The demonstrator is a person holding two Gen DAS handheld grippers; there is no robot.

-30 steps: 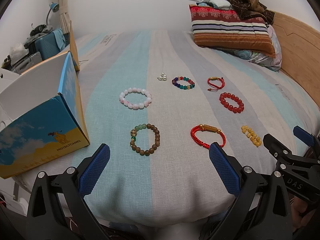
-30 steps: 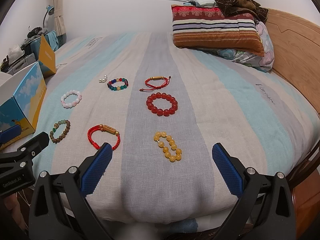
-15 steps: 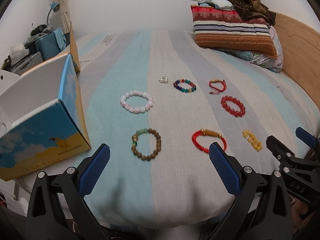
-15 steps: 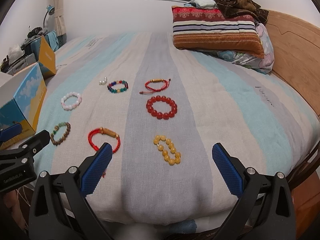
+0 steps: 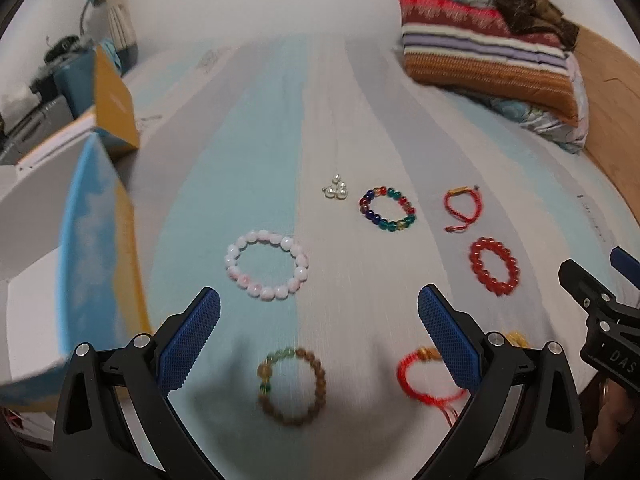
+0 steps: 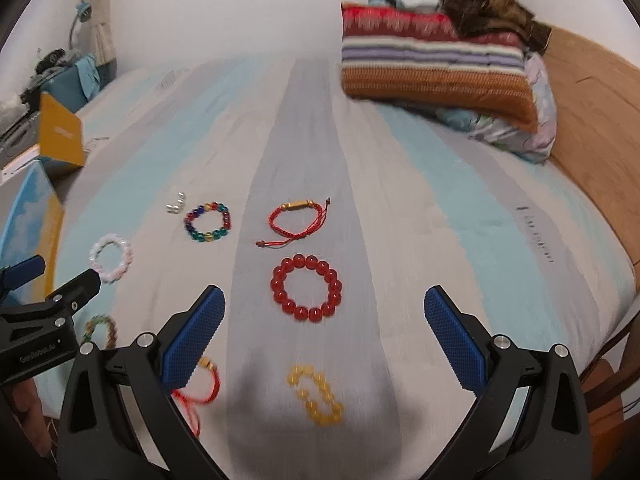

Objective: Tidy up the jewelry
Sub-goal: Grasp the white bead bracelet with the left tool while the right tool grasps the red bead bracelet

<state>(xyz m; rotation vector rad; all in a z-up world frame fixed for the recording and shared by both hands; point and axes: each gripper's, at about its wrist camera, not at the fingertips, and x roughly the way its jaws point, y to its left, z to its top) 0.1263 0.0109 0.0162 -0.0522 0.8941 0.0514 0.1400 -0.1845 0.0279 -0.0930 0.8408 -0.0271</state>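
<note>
Several bracelets lie on the striped bed sheet [image 5: 256, 128]. In the left wrist view my left gripper [image 5: 319, 336] is open above a brown-and-green bead bracelet [image 5: 292, 386], with a red cord bracelet [image 5: 428, 378] at its right finger and a pink bead bracelet [image 5: 267, 270] just beyond. In the right wrist view my right gripper [image 6: 324, 336] is open over a yellow bead bracelet [image 6: 316, 394], behind a red bead bracelet [image 6: 307, 294]. Farther off lie a multicoloured bead bracelet [image 6: 208, 223], a thin red cord bracelet [image 6: 298, 220] and small pearl pieces [image 6: 176, 203].
An open blue-and-yellow box [image 5: 92, 248] stands at the bed's left edge. A striped pillow [image 6: 436, 68] with a brown blanket sits at the far right by the wooden headboard [image 6: 592, 128]. Clutter and a lamp lie beyond the far left side.
Both grippers have moved forward and down over the bed, so the near bracelets now lie between or under the fingers. Both stay open; no jewelry has moved.
</note>
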